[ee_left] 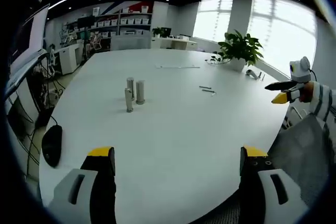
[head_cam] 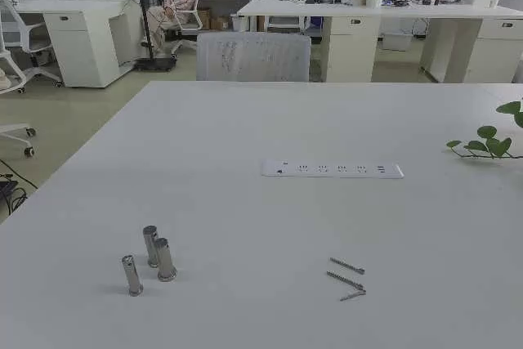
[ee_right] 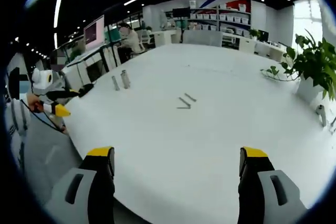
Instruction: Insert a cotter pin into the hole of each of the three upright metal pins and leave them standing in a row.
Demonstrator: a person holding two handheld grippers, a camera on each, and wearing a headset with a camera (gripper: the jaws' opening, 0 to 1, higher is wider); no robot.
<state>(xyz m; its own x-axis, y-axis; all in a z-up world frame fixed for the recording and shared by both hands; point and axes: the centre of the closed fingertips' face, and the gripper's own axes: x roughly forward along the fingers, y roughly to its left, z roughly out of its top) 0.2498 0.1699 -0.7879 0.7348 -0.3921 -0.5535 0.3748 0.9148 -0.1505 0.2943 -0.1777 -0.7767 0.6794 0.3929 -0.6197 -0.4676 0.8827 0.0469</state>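
Head view: finds the three metal pins (head_cam: pixel 164 259) upright on the desk (head_cam: pixel 245 136), two just beside each other and the third near, toward the front edge; finds the three cotter pins (head_cam: pixel 346 280) lying flat and close together, well apart to the right of the metal pins; none yet in a hole, so the task looks unstarted; notes a power strip (head_cam: pixel 333 170) farther back and a plant sprig (head_cam: pixel 489 143) at the right edge.

Left gripper view: looks along the left gripper (ee_left: pixel 178 156), jaws spread wide and holding nothing, short of the desk edge; places the metal pins ahead to the left and the cotter pins beyond to the right; catches the right gripper (ee_left: pixel 274 92) at the right, off the desk.

Right gripper view: shows the right gripper's jaws likewise released and empty; places the cotter pins ahead at mid-desk, the metal pins beyond to the left, the left gripper at the left.

Risks, as judged: toppling a neighbouring metal pin while closing on one, given the tight cluster; snagging two cotter pins at once, given their closeness; skidding a thin cotter pin across the smooth desk instead of lifting it; missing the small hole through a twist in the grip.
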